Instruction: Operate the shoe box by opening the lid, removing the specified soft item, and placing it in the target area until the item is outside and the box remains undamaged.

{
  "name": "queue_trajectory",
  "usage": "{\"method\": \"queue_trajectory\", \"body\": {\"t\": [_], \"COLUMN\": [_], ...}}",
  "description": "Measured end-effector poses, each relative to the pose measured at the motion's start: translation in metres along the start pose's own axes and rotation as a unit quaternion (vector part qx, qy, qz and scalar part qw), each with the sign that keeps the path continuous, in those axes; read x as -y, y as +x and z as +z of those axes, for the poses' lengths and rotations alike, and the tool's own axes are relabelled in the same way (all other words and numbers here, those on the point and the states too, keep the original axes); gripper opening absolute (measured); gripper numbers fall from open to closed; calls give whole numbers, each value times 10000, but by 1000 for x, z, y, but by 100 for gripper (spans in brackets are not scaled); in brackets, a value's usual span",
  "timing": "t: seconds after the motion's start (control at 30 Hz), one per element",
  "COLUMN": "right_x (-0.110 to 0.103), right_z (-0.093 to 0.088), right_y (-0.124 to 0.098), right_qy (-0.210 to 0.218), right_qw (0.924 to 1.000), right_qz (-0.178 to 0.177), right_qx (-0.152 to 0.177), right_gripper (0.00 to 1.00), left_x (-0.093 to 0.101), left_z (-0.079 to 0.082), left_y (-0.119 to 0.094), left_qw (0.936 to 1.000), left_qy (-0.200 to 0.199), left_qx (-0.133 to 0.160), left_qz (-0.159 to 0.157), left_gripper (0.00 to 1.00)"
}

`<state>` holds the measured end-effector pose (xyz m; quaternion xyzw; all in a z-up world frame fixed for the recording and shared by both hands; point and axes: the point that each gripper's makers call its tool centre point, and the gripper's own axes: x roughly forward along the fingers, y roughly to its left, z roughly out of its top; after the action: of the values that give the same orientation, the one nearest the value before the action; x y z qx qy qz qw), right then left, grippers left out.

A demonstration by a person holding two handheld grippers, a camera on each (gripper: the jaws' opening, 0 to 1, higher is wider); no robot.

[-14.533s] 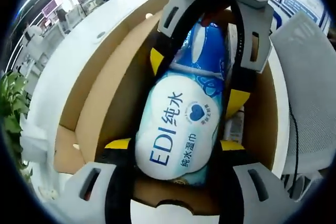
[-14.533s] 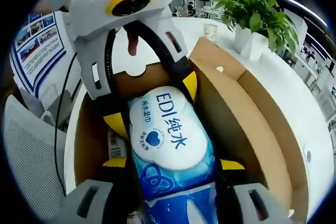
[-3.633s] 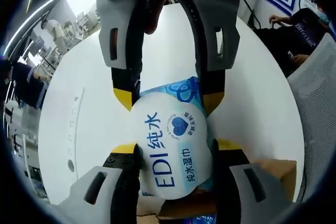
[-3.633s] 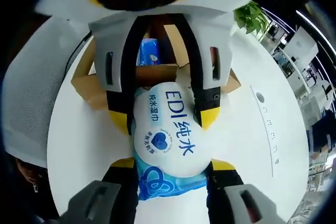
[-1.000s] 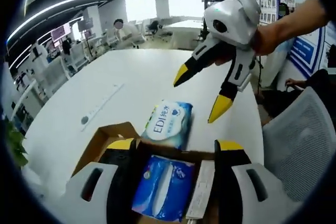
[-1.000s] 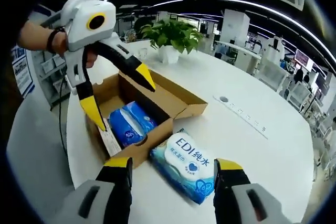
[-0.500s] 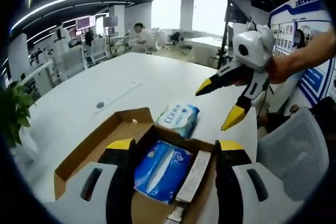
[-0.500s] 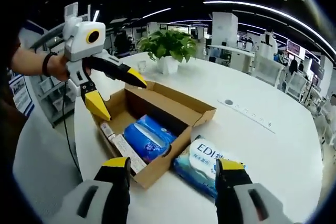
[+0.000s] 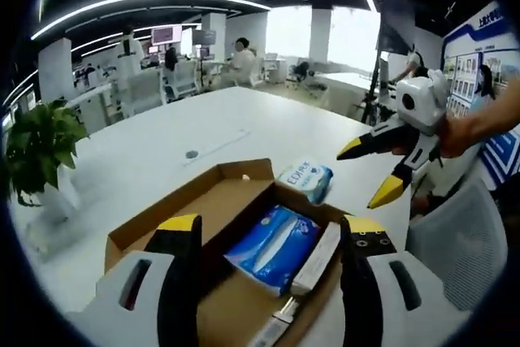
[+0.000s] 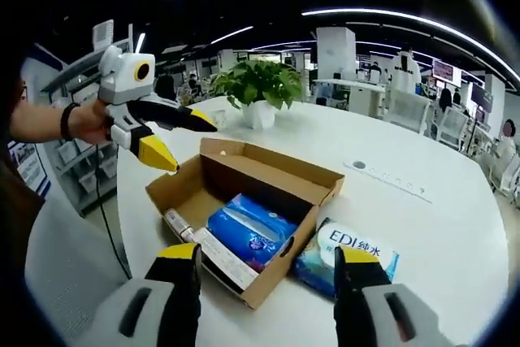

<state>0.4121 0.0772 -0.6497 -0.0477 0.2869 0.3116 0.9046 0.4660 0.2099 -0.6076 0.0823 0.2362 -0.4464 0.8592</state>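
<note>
cardboard shoe box (image 10: 244, 201) sits open on a white round table (image 10: 422, 225), lid flap folded back, plain brown corrugated walls with square corners. right gripper view, left to right: left gripper (image 10: 175, 140) held up in a hand (image 10: 89, 123) beside the box's left end, yellow-tipped jaws spread apart and holding nothing, clear of the cardboard. inside the box a long narrow white carton (image 10: 219, 259) lies along the near wall, then a glossy blue soft tissue pack (image 10: 250, 241). wet wipes pack (image 10: 349, 256), soft, blue and white, printed "edi" plus chinese characters, lies on the table outside the box, touching or just beside its right long wall. right gripper (image 10: 264, 262) low at the near edge, jaws wide apart, empty. open tabletop to the right and behind the box; potted green plant (image 10: 258, 87) well behind it near the far rim.

left gripper view, left to right: potted plant (image 9: 36, 148) near the table edge, left gripper (image 9: 272, 229) with jaws parted and empty over the shoe box (image 9: 236, 201), blue tissue pack (image 9: 272, 248) and white carton (image 9: 315, 259) inside, wet wipes pack (image 9: 307, 180) on the table just past the box's far end, right gripper (image 9: 375, 172) held above the table edge, open and empty. grey mesh chair (image 9: 451, 237) at right.
</note>
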Motion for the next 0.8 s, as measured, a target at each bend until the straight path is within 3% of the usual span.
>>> {"method": "queue_trajectory", "body": {"t": [0.23, 0.5, 0.8], "right_x": [-5, -6, -17], "right_z": [-3, -2, -3], "right_y": [-1, -8, -15], "right_qy": [232, 523, 451], "right_qw": [9996, 9982, 9987], "right_qz": [-45, -109, -41], "right_qx": [123, 277, 220], "right_gripper": [70, 71, 72], "left_x": [-7, -16, -27], "left_z": [-3, -19, -36], "left_y": [-12, -32, -58], "left_qw": [9997, 9989, 9971], "left_qy": [-179, -300, -426], "left_qx": [116, 84, -22], "left_qz": [148, 363, 627], "left_gripper": [69, 69, 68]}}
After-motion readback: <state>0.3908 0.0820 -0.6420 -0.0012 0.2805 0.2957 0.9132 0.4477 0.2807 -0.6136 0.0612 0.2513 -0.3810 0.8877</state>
